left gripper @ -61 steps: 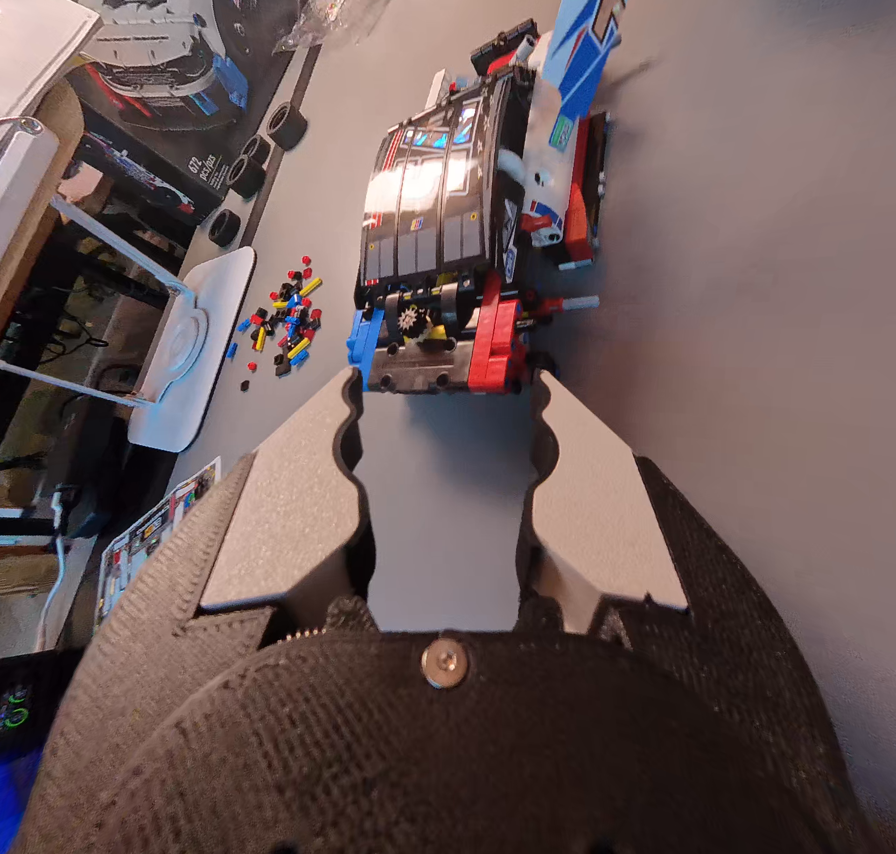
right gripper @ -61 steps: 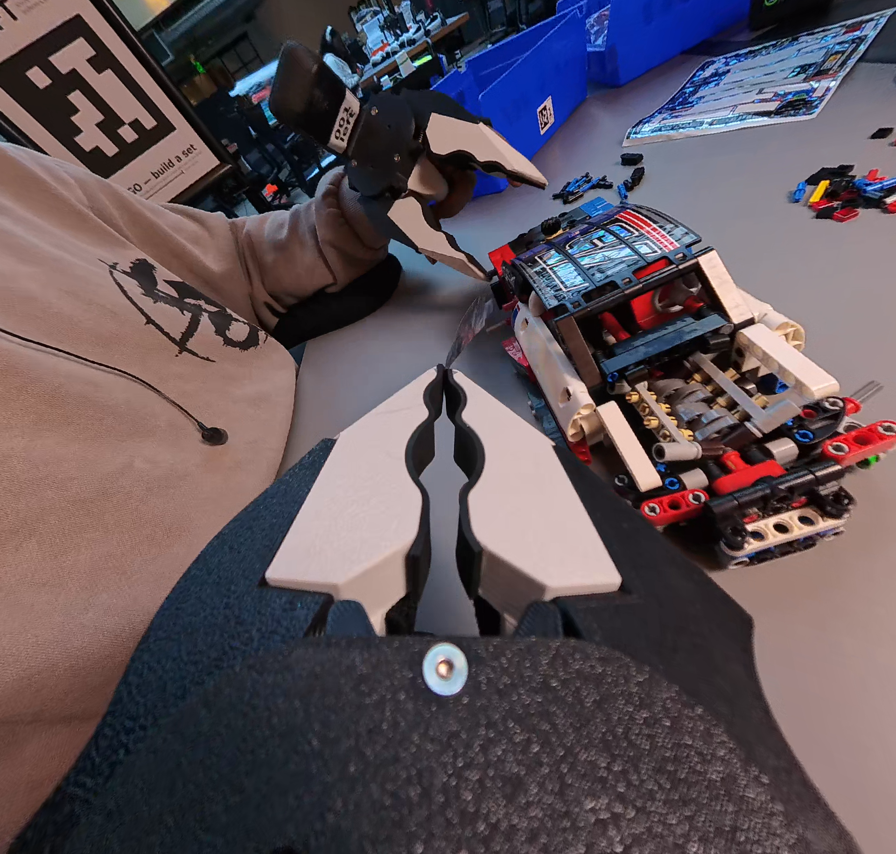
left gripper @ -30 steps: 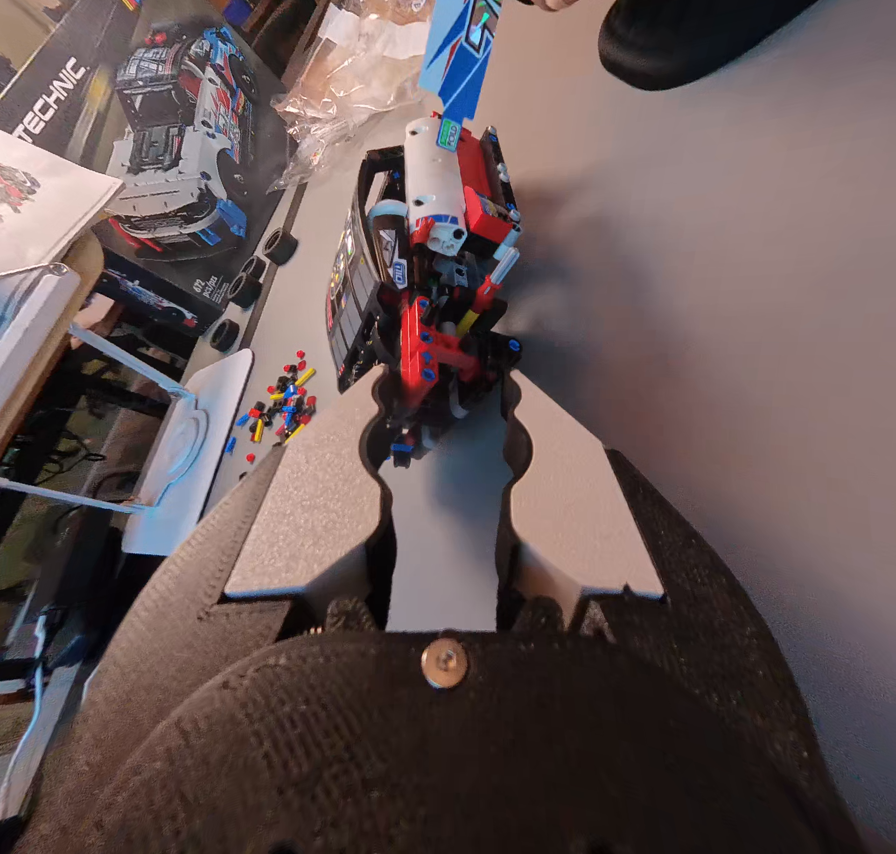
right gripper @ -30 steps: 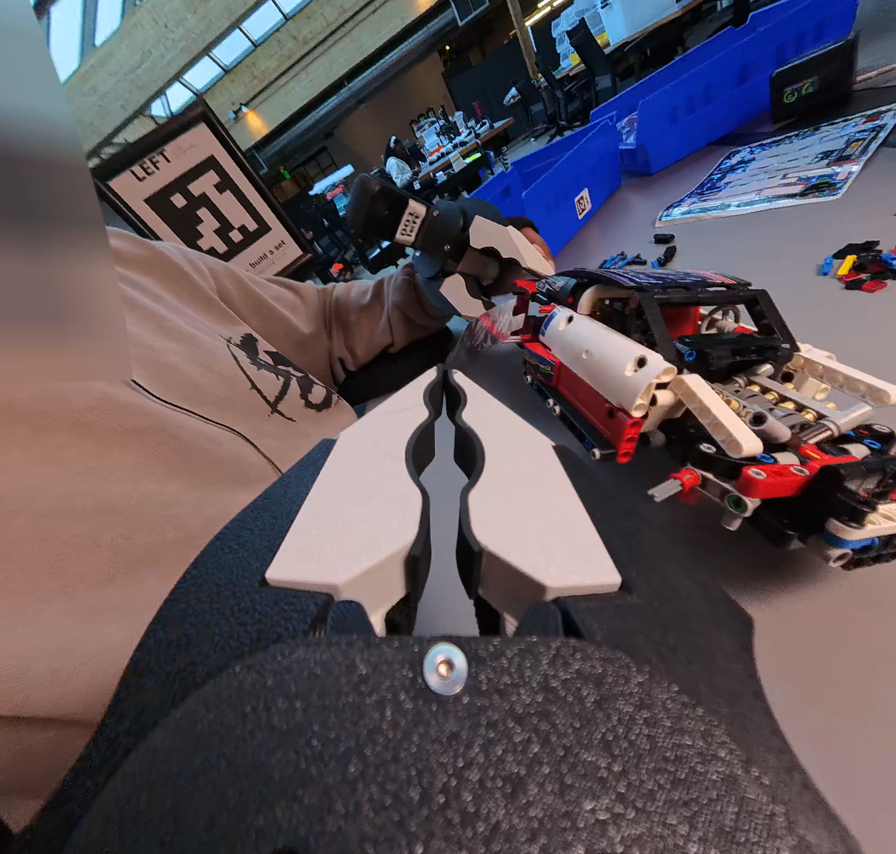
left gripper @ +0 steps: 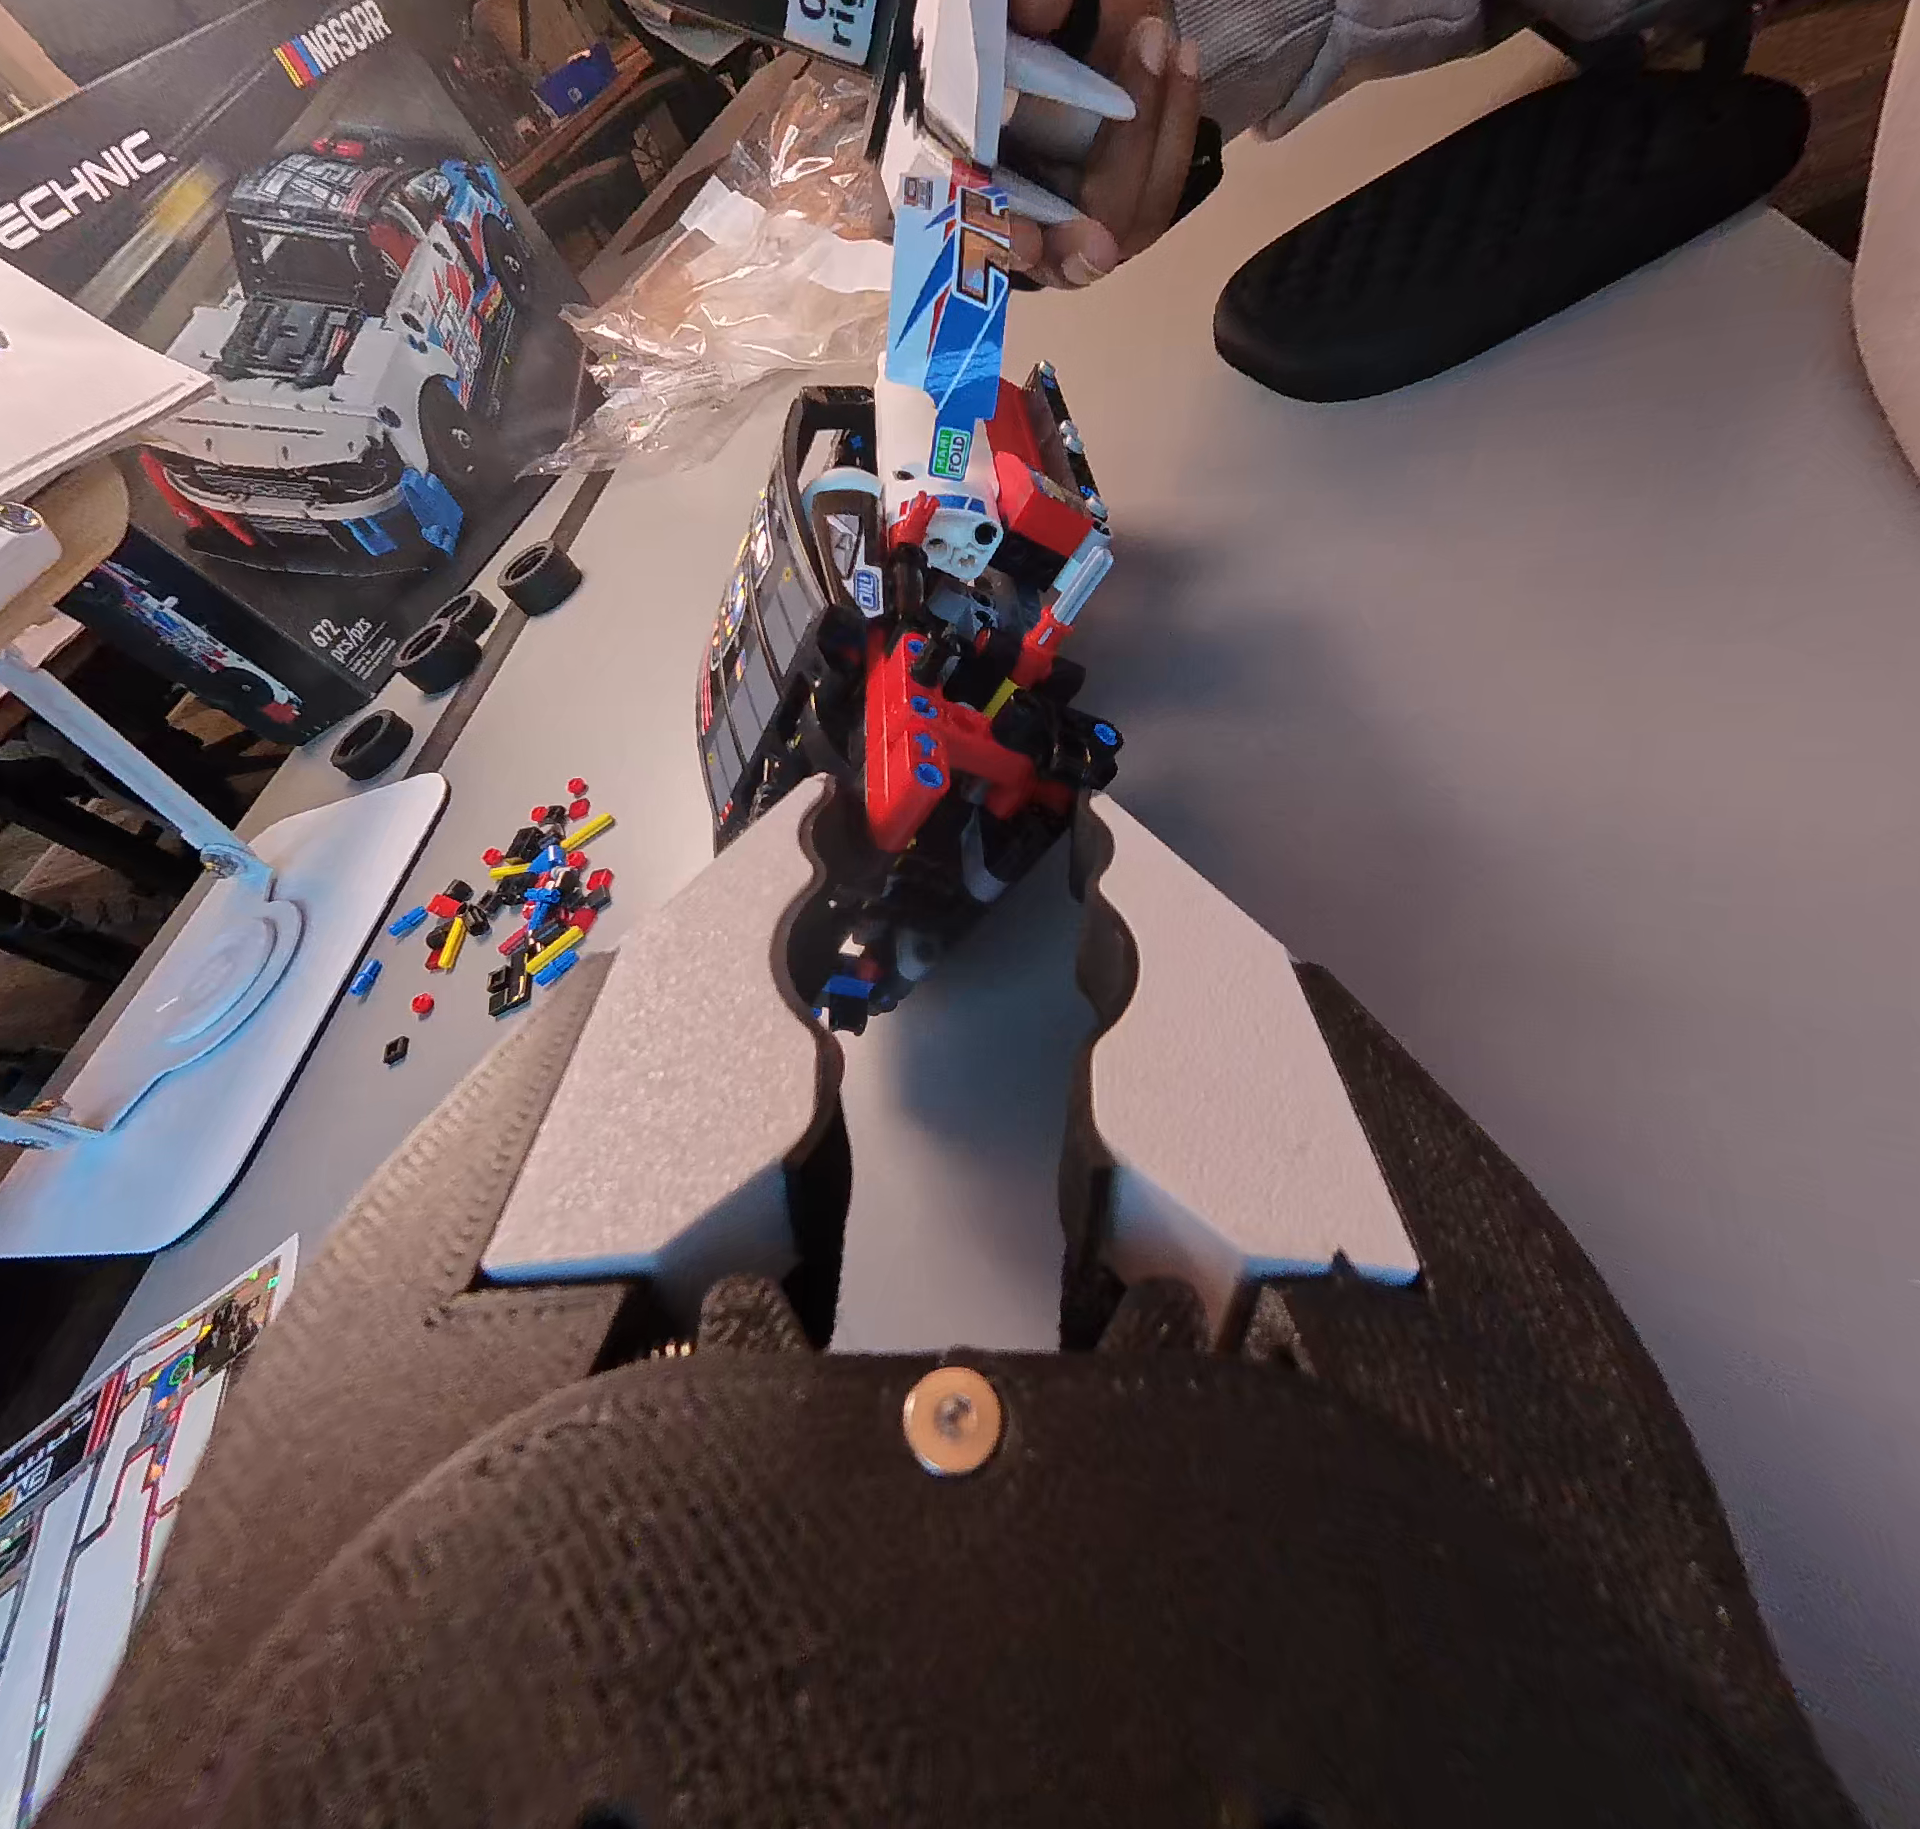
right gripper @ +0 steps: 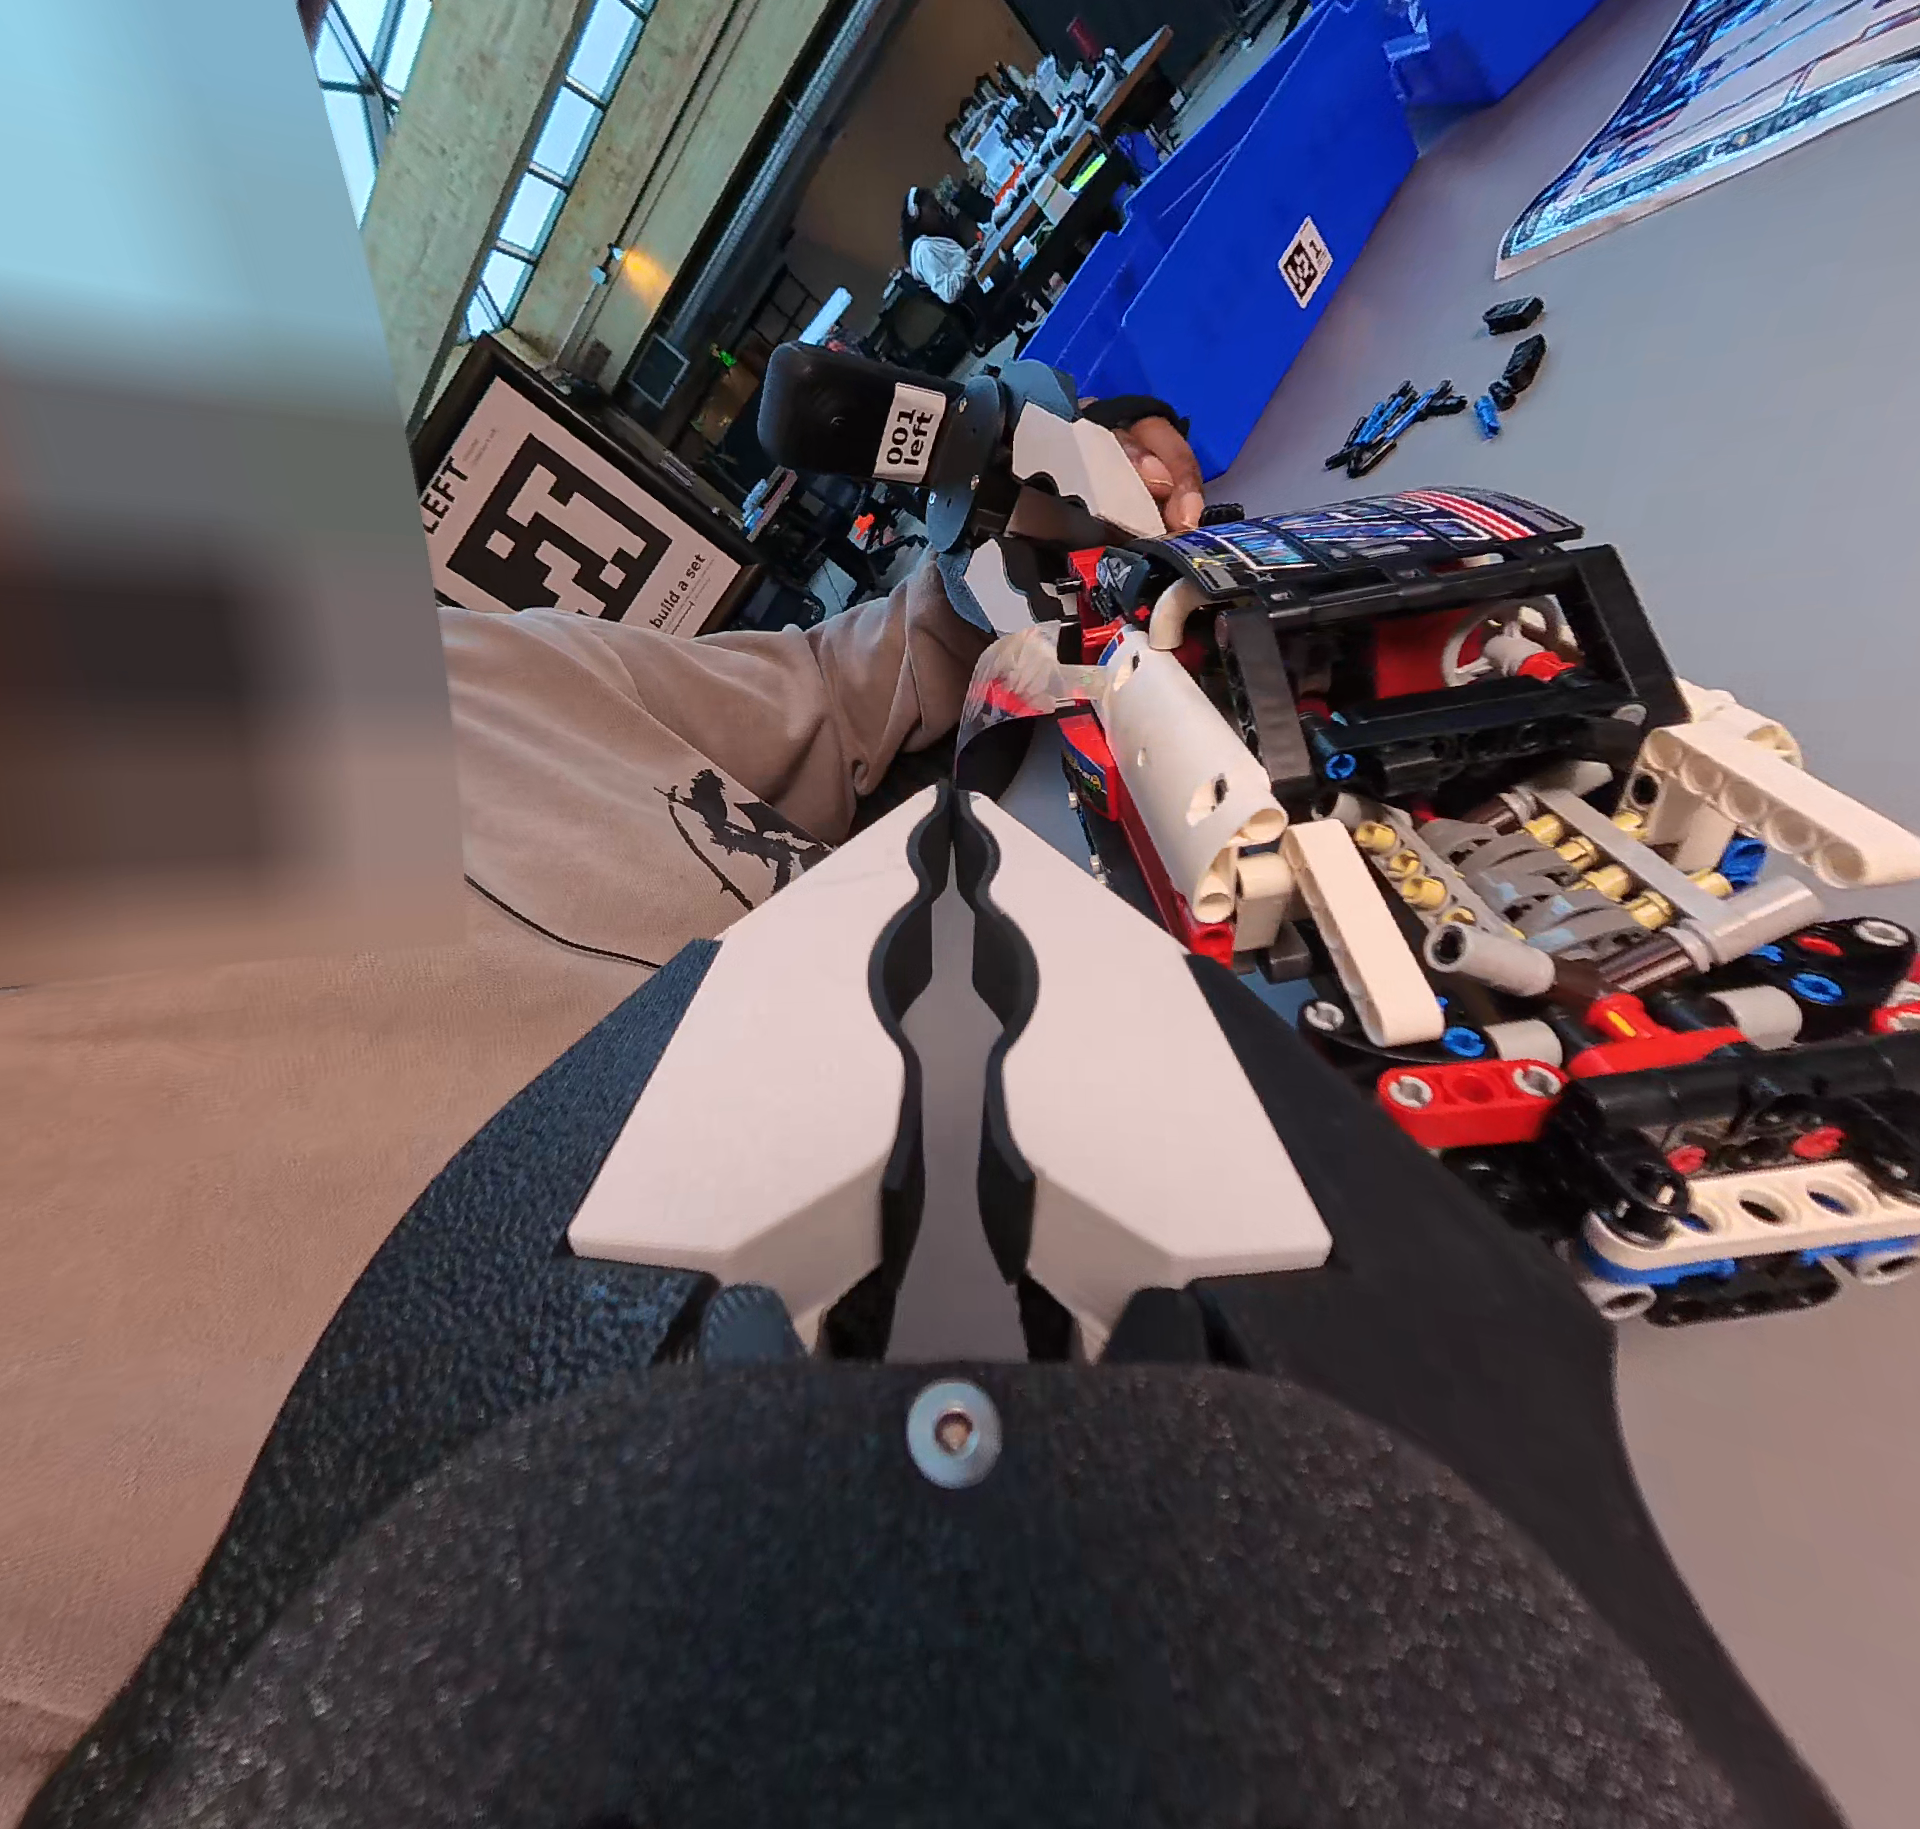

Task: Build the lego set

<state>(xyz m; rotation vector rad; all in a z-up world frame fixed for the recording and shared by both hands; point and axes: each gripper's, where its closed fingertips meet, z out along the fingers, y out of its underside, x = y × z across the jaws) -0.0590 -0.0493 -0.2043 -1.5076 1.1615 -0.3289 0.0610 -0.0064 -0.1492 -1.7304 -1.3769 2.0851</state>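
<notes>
While the lego car (left gripper: 914, 699) sits tipped on its side on the grey table (left gripper: 1507, 740), left wrist view: left gripper (left gripper: 951, 834) spread, fingers around the car's red/black end; loose pcs (left gripper: 520, 906) off to the left. Right wrist view: right gripper (right gripper: 954, 805) pressed together, pinching a sticker strip (right gripper: 1003, 699) whose far end lies on the car's white side panel (right gripper: 1174, 771).

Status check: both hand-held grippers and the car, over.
Left hand-held gripper open around car's rear end. Right hand-held gripper shut on sticker strip, at white side panel. Nothing obstructing.
</notes>
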